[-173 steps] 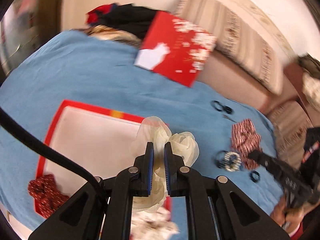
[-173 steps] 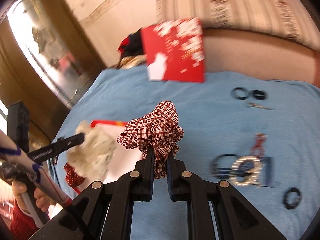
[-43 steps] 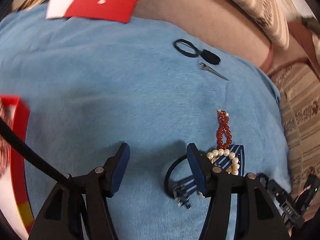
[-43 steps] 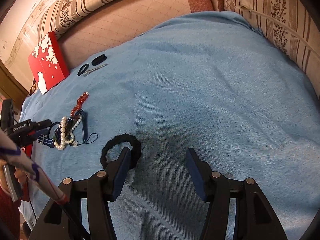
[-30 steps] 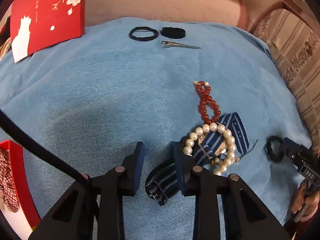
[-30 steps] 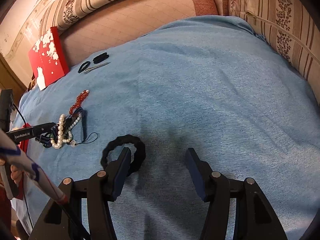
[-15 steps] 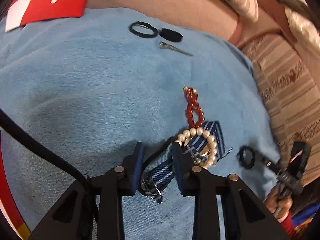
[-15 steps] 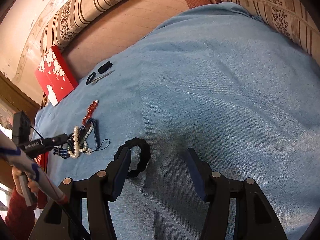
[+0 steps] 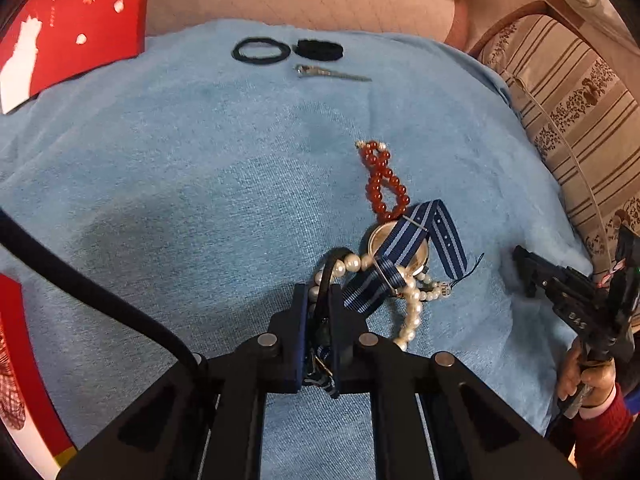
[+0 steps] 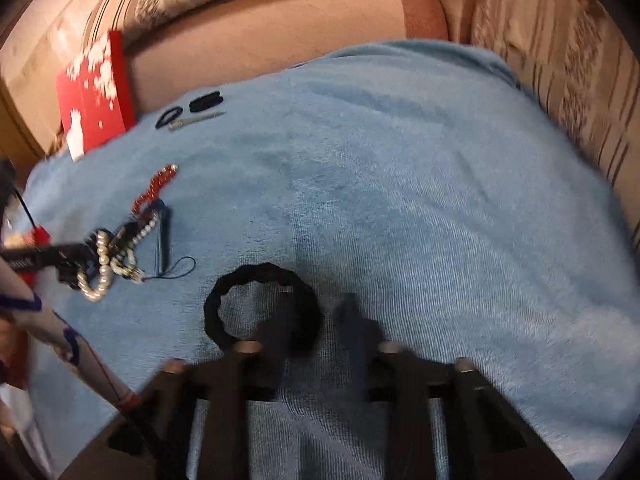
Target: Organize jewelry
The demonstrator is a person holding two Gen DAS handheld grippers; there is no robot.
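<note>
No legible text; marks on right gripper [image 9: 568,312] unreadable.

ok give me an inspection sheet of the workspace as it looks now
surface: light blue towel spread over a sofa seat.
job's things: navy striped watch strap, white pearl bracelet and red bead bracelet lie tangled together; wavy black hair tie lies apart.
clutter: thin black hair band, black scrunchie, silver hair clip, red box lid with white blossoms.
grippers: left gripper shut on the strap; right gripper open at the wavy tie.
cables: black cable crosses the left view.
surroundings: striped sofa cushions.
</note>
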